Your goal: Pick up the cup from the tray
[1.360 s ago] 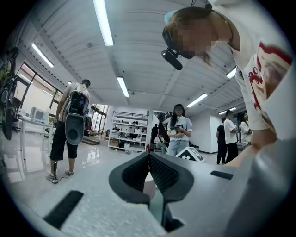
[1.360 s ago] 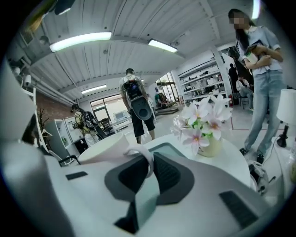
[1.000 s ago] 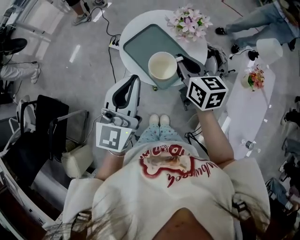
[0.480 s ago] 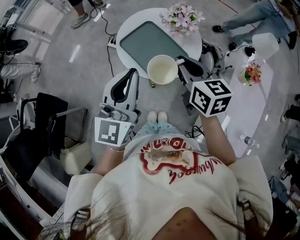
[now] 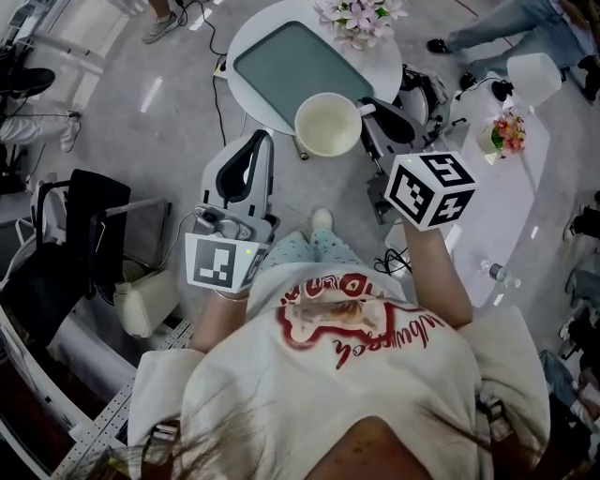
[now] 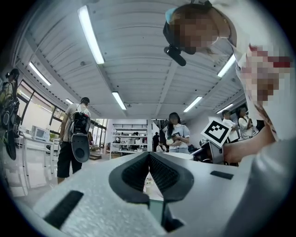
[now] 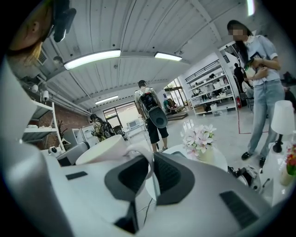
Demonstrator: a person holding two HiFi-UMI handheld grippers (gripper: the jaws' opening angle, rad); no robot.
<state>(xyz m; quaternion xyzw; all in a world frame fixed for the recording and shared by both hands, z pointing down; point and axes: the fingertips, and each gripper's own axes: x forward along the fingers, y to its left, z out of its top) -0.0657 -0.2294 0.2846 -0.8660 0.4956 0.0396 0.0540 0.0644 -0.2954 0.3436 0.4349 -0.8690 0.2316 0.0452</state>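
The white cup hangs in the air at the near edge of the round white table, clear of the grey-green tray, which lies bare. My right gripper is shut on the cup's handle; in the right gripper view the handle sits pinched between the dark pads and the cup body shows at the left. My left gripper is lower left of the cup, apart from it, shut and holding nothing.
A vase of pink flowers stands at the table's far edge. To the right, a long white table carries a lamp and a small flower pot. A black chair is at left. People stand around the room.
The cup has risen off the tray's near end in my right gripper and come toward me, past the tray's edge. The left gripper stayed about where it was.
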